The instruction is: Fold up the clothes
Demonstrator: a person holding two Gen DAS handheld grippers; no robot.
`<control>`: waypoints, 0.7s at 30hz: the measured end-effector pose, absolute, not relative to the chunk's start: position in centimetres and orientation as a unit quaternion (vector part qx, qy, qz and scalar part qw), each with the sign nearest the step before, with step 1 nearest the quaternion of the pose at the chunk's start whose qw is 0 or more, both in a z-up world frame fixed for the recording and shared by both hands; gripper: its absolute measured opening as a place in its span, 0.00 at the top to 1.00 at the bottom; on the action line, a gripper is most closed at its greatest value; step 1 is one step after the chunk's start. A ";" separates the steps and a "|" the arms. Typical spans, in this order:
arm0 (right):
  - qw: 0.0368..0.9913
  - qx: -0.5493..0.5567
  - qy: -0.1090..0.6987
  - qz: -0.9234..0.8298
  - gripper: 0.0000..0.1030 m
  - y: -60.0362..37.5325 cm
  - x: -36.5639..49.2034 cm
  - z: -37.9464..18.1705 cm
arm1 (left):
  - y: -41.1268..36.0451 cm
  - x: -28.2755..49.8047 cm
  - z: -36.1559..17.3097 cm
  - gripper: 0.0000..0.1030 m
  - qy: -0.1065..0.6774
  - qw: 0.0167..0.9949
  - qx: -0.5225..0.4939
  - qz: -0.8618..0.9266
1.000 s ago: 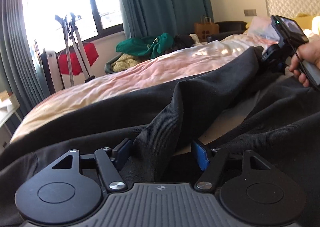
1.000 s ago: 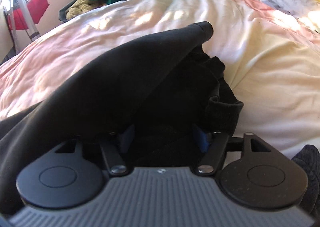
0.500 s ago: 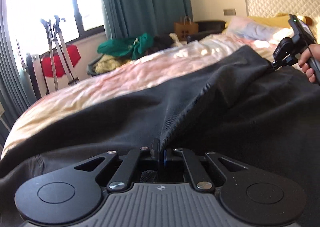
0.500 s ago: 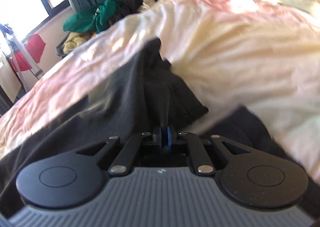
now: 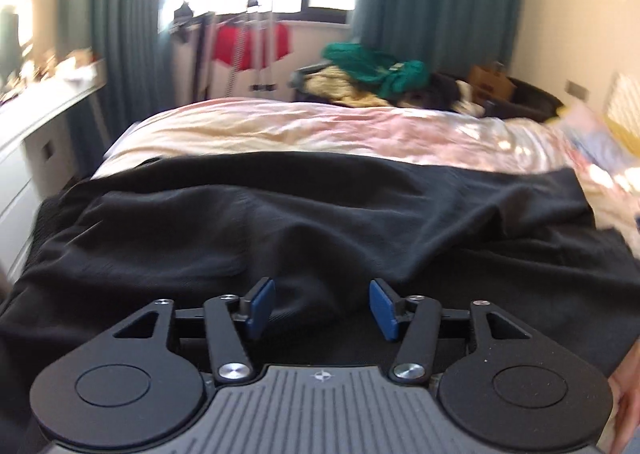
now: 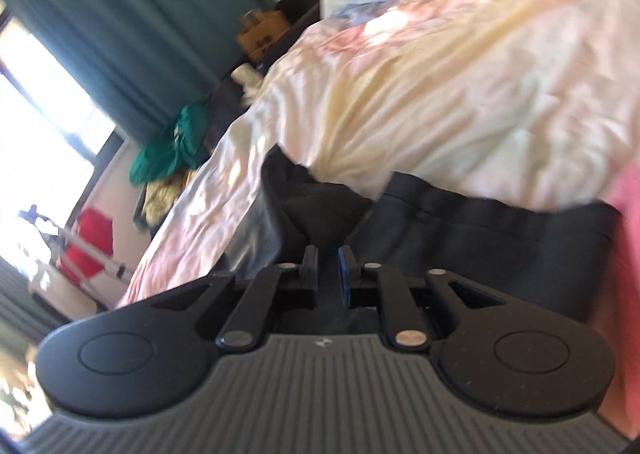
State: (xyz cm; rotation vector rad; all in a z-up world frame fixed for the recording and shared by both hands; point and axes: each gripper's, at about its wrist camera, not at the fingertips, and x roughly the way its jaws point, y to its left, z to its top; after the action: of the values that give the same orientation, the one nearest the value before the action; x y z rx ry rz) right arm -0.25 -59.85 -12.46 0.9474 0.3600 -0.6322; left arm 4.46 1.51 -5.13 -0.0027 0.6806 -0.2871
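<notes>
The left gripper [image 5: 322,308] gapes wide over the black garment [image 5: 320,226] at frame centre; the right gripper [image 6: 328,274] pinches a fold of it, low on the bed [image 6: 460,94].

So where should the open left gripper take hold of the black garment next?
Probably the raised ridge of the black garment just ahead of the left gripper, approached straight on from the near edge. That fold stands proud of the bed, so the open fingers can straddle it.
</notes>
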 end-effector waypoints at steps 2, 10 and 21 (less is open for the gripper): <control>0.821 0.450 0.160 -0.312 0.86 -58.9 -2.0 -12.0 | 4.2 3.1 -4.5 0.38 0.354 0.924 -0.048 -0.134; 0.797 0.440 0.160 -0.381 0.78 -56.0 -5.6 -12.2 | 12.3 -3.5 -4.2 0.27 0.378 0.918 -0.095 -0.069; 0.760 0.430 0.135 -0.469 0.37 -55.8 -8.2 -13.5 | 19.5 -5.9 -4.4 0.22 0.359 0.892 -0.274 -0.024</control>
State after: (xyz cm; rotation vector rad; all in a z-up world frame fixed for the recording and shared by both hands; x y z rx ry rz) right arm -8.20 -55.77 -13.48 0.9356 0.2938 -1.0207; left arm -5.95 19.47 -4.40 -0.5696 0.7453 -0.0493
